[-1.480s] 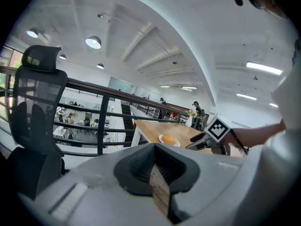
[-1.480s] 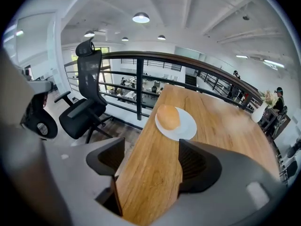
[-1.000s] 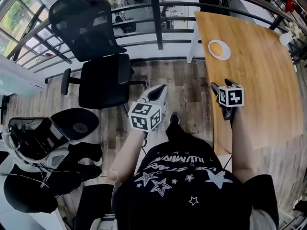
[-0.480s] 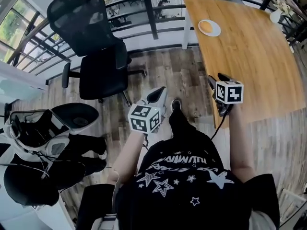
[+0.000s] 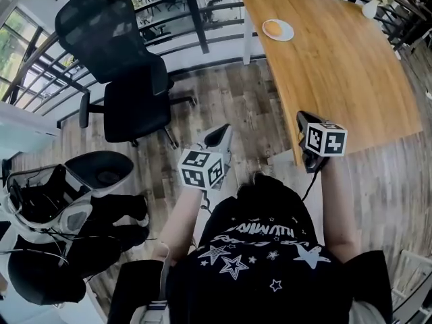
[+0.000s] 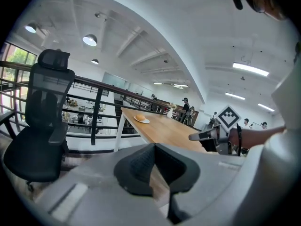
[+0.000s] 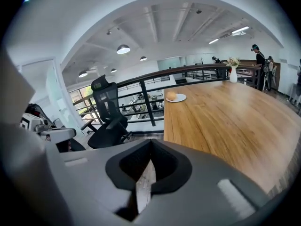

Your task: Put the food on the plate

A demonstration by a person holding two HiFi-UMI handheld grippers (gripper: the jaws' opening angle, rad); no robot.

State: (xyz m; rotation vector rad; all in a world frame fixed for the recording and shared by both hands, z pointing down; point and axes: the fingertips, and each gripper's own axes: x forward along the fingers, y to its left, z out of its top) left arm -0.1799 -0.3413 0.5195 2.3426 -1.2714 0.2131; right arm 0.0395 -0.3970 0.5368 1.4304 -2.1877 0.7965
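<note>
A round orange-brown piece of food (image 5: 273, 27) lies on a small white plate (image 5: 285, 34) at the far corner of the wooden table (image 5: 337, 66). The food (image 7: 171, 95) on its plate (image 7: 181, 98) also shows far ahead in the right gripper view, and the same plate (image 6: 141, 120) is small in the left gripper view. My right gripper (image 5: 302, 119) hovers at the table's near edge, shut and empty. My left gripper (image 5: 221, 135) hangs over the wooden floor beside the table, shut with nothing in it. Both grippers are far from the plate.
A black office chair (image 5: 128, 79) stands left of the table in front of a dark railing (image 5: 196, 12). A white vase with flowers (image 7: 233, 74) stands on the table's far side. Black bags and gear (image 5: 54, 208) lie on the floor at left. People stand far behind.
The right gripper's jaws have gone from spread apart to shut. The view has drawn back, so the table and plate sit farther away. The left gripper has barely moved.
</note>
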